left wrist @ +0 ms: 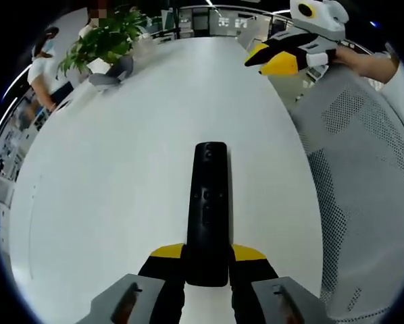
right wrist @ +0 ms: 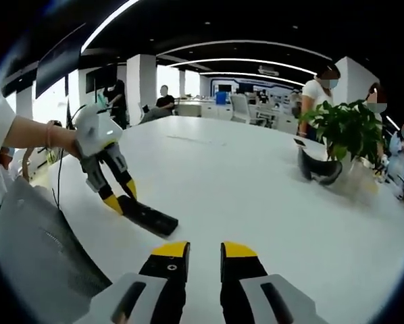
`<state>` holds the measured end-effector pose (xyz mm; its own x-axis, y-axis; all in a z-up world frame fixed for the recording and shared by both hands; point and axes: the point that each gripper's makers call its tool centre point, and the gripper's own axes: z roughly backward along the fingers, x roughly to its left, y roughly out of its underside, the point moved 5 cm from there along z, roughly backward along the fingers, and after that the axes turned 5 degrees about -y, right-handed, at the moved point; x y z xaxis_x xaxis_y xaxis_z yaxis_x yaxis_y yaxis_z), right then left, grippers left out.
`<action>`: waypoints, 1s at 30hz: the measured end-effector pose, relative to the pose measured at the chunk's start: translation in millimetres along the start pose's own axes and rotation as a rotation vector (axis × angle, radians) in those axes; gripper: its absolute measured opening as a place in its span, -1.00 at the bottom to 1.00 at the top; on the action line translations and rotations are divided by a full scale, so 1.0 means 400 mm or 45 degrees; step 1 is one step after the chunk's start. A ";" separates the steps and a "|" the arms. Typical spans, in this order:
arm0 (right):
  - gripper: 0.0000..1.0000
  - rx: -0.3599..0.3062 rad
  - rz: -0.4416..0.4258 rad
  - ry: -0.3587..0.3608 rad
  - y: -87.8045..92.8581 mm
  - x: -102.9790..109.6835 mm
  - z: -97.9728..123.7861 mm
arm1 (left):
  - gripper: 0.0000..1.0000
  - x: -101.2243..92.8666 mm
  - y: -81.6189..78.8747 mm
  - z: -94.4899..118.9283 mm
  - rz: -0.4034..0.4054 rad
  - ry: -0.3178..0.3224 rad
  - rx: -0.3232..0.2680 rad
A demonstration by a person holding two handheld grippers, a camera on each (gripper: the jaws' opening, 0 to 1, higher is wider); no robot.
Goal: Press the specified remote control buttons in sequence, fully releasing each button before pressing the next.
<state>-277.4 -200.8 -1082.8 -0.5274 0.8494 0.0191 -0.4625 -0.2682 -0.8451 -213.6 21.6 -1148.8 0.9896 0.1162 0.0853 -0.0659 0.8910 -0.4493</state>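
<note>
- Our left gripper [left wrist: 207,266] pinches the black remote control [left wrist: 208,209] by its near end; remote juts fwd over the white table [left wrist: 121,175].
- Right gripper [right wrist: 204,260]: jaws slightly spread, holding nothing, remote ahead-left of it.

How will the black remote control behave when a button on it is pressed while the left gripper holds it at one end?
The remote looks like a stiff, slim bar, so it probably won't bend. The left gripper clamps only its near end, so a press farther out may lever it downward. Its smooth casing could slip.
</note>
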 end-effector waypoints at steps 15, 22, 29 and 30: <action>-0.77 0.058 0.004 -0.037 0.018 0.008 -0.006 | -0.53 -0.057 0.000 0.008 -0.032 0.013 0.014; -0.83 0.041 -0.058 -0.145 0.013 0.028 -0.010 | -0.53 -0.066 0.000 0.010 -0.012 0.002 0.021; -1.00 0.024 -0.137 -0.386 -0.052 0.063 -0.033 | -0.53 -0.064 -0.001 0.009 -0.015 0.003 0.029; -1.00 0.029 -0.131 -0.393 -0.055 0.061 -0.041 | -0.53 -0.064 0.000 0.009 -0.018 0.002 0.024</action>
<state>-268.6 -166.6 -1072.3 -0.6666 0.6957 0.2677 -0.5387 -0.2015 -0.8180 -239.5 20.2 -1147.8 0.9906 0.1032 0.0901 -0.0546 0.9007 -0.4310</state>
